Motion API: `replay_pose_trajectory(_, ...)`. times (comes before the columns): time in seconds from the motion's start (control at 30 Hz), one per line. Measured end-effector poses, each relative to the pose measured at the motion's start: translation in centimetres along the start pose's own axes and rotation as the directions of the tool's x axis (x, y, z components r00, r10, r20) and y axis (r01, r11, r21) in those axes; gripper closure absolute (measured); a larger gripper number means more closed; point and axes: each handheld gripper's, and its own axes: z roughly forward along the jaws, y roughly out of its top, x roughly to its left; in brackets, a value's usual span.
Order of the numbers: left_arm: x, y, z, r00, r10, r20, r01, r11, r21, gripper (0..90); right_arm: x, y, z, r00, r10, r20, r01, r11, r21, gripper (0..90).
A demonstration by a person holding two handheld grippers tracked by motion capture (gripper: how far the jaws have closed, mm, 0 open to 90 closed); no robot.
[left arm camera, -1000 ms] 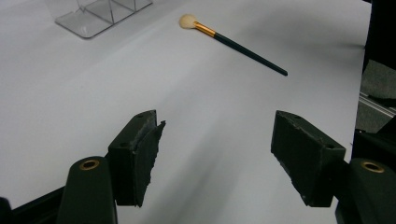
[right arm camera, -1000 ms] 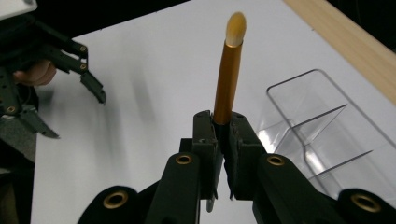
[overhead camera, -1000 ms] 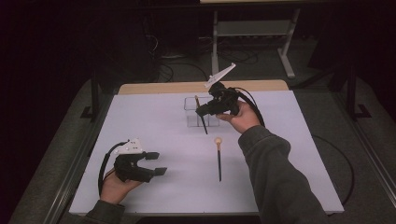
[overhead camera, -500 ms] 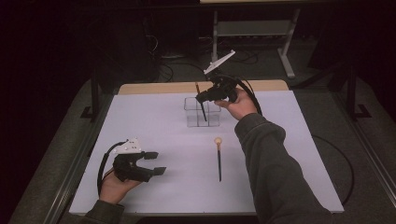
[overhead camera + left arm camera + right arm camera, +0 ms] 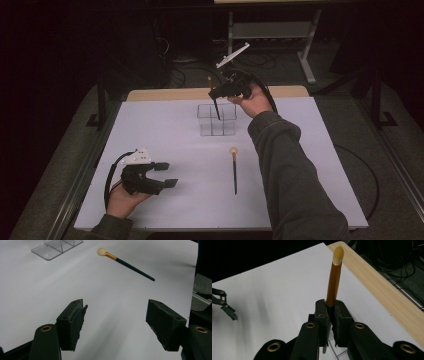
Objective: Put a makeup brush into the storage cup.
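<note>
My right gripper (image 5: 216, 93) (image 5: 331, 312) is shut on a makeup brush (image 5: 215, 106) with a gold ferrule (image 5: 333, 285) and pale tip. It holds the brush nearly upright above a clear divided organiser (image 5: 216, 120), with the dark handle pointing down into it. A second brush (image 5: 234, 170) (image 5: 125, 263), dark-handled with a pale round head, lies flat on the white table (image 5: 165, 135) in front of the organiser. My left gripper (image 5: 167, 175) (image 5: 116, 327) rests near the table's front left, open, nothing between its jaws.
The organiser's corner (image 5: 53, 247) sits at the top left of the left gripper view. A wooden strip (image 5: 165, 94) runs along the table's far edge. Cables and a metal stand (image 5: 270, 30) are on the floor beyond. A dark mat borders the table's left side.
My right gripper has carried the brush up and away toward the far edge, over the organiser, tilting it more upright. The left gripper has stayed put.
</note>
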Motion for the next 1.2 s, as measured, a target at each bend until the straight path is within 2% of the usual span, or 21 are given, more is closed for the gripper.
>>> replay_pose_trajectory(0.17,0.0,0.0,0.0,1.0,0.002,0.002,-0.002,1.0,-0.003,30.0,-0.3,0.5,0.0,0.9998,0.018,-0.001,-0.018,1.0,-0.004,82.5)
replay_pose_trajectory(0.2,0.0,0.0,0.0,1.0,0.005,0.002,-0.005,1.0,-0.003,30.0,-0.4,0.8,0.1,1.0,0.002,0.009,-0.002,1.0,0.005,82.5)
replay_pose_trajectory(0.37,0.0,0.1,0.0,0.9998,0.018,-0.001,-0.018,0.9998,-0.002,30.0,-0.6,1.4,0.3,0.9998,-0.003,0.017,0.003,1.0,0.006,82.5)
replay_pose_trajectory(0.47,0.0,0.1,0.0,0.9999,0.017,0.003,-0.017,0.9999,-0.001,30.0,-0.7,1.6,0.5,0.9993,0.031,0.022,-0.031,0.999,0.009,82.5)
replay_pose_trajectory(0.63,0.0,0.1,0.0,0.9999,0.01,0.004,-0.01,0.9999,0.0,30.0,-1.3,1.2,1.1,0.9992,0.016,0.035,-0.017,1.0,0.017,82.4)
replay_pose_trajectory(0.73,0.0,0.1,0.0,1.0,0.004,0.005,-0.004,1.0,-0.003,30.0,-1.2,1.2,1.2,0.9986,0.038,0.036,-0.039,0.999,0.017,82.4)
replay_pose_trajectory(0.93,0.0,0.1,0.0,0.9999,0.0,0.01,0.0,1.0,-0.005,30.0,-1.3,1.1,1.5,0.9981,0.032,0.053,-0.033,0.999,0.017,82.4)
replay_pose_trajectory(0.97,0.0,0.1,0.0,0.9999,0.005,0.01,-0.005,1.0,-0.005,30.0,-1.3,1.0,1.5,0.997,0.056,0.053,-0.057,0.998,0.02,82.4)
replay_pose_trajectory(1.07,-0.1,0.1,0.0,0.9999,0.0,0.012,0.0,1.0,-0.009,30.0,-1.5,0.7,1.7,0.9968,0.049,0.062,-0.051,0.998,0.024,82.3)
replay_pose_trajectory(1.1,-0.1,0.1,0.1,0.9999,-0.004,0.013,0.004,0.9999,-0.012,30.0,-1.4,0.7,1.7,0.996,0.068,0.057,-0.07,0.997,0.021,82.3)
replay_pose_trajectory(1.2,-0.1,0.1,0.1,0.9999,-0.001,0.015,0.002,0.9999,-0.01,30.0,-1.7,0.5,1.8,0.9964,0.058,0.062,-0.059,0.998,0.021,82.3)
